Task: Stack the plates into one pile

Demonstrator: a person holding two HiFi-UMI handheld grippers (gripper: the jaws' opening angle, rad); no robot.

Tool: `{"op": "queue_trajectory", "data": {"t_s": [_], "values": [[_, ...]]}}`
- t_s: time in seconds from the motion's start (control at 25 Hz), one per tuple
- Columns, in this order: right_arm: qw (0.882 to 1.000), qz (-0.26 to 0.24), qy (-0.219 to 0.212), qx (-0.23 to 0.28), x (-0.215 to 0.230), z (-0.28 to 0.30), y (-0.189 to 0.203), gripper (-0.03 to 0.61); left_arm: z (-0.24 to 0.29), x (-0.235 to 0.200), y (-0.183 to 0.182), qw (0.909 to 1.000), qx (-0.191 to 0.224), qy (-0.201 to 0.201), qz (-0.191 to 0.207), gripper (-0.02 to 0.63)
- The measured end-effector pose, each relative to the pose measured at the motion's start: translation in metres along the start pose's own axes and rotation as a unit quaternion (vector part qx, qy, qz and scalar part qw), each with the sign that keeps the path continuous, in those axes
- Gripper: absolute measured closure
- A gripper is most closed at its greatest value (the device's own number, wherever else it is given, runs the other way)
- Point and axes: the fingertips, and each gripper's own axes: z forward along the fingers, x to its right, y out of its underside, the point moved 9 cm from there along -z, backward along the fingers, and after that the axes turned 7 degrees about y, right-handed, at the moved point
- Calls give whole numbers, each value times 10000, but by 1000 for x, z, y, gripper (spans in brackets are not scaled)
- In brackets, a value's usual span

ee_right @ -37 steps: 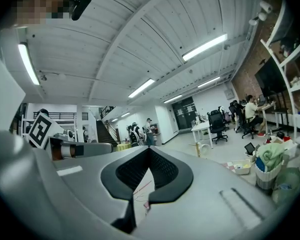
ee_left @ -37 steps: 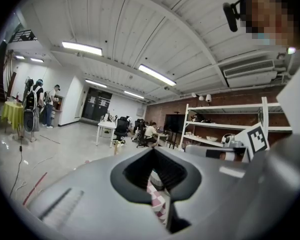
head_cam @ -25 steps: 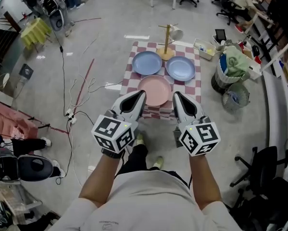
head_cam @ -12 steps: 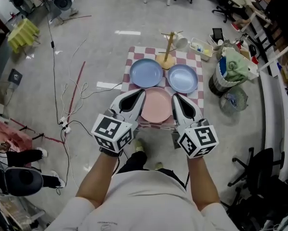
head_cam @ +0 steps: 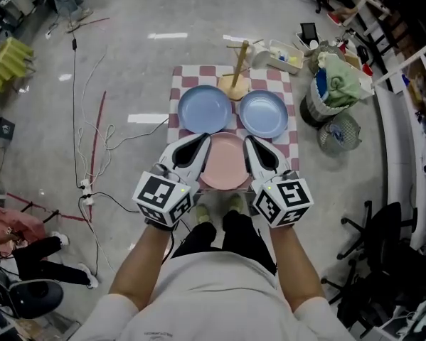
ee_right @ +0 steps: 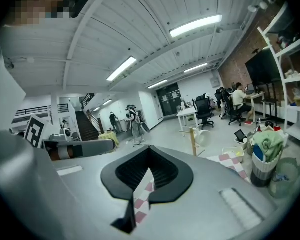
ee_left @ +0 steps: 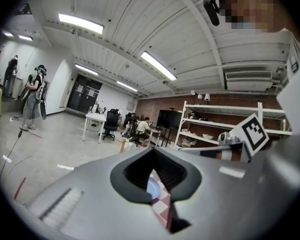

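Note:
Three plates lie apart on a red-and-white checkered table (head_cam: 177,73): a blue plate (head_cam: 204,109) at back left, a second blue plate (head_cam: 264,114) at back right, and a pink plate (head_cam: 225,160) at the front. My left gripper (head_cam: 202,140) hovers shut by the pink plate's left rim. My right gripper (head_cam: 249,143) hovers shut by its right rim. Neither holds anything. In the left gripper view only a sliver of blue plate (ee_left: 153,188) and cloth shows through the narrow slit between the jaws. The right gripper view shows checkered cloth (ee_right: 141,200) through its slit.
A wooden mug stand (head_cam: 235,77) with a white cup (head_cam: 259,54) stands at the table's back edge. A white tray (head_cam: 284,55), a bin with green cloth (head_cam: 333,84) and a fan (head_cam: 341,130) sit to the right. Cables (head_cam: 92,155) trail on the floor to the left.
The person has stepped closer to the table. Both grippers, shut throughout, now flank the pink plate instead of hanging short of the table's front edge.

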Motion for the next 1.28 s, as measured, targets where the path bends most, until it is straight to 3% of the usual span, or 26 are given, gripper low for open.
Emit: {"op": "queue_trajectory", "data": {"t_s": [0.28,0.76,0.96,1.28], "values": [[9984,146,13,-539,36,66,35,574,44,-28,30,9997,-216,-82,-48,607],[9851,342,-309,-1659,105,162,95,572,118,-73,91,9952,-665,-628,-334,607],[9762,466,-289,-2099,129,197,133,569,140,-91,116,9919,-760,-862,-537,607],[9574,1107,-161,-2662,160,238,192,538,160,-108,156,9857,-959,-1155,-768,607]]}}
